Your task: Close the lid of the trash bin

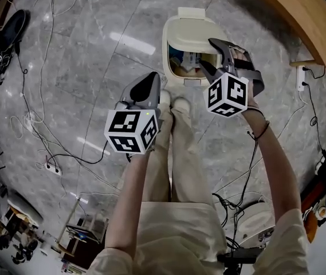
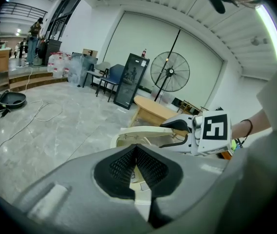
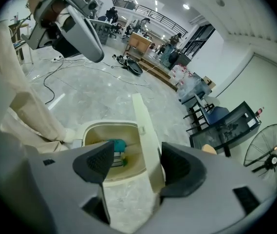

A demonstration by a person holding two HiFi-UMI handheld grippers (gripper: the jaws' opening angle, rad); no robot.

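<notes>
Now upright, lid (image 3: 145, 130); between parted fingers of right gripper (image 3: 138, 165).

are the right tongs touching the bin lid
Cannot tell: right gripper view shows the lid between the open right tongs, near one pad, contact unclear.

The left arm (image 1: 133, 202) and the right arm (image 1: 276, 168) both reach forward and down. The left gripper (image 1: 150, 79) has its jaws pressed together with nothing in them. The right gripper (image 1: 209, 53) is held farther out, and its jaws are wide apart.
</notes>
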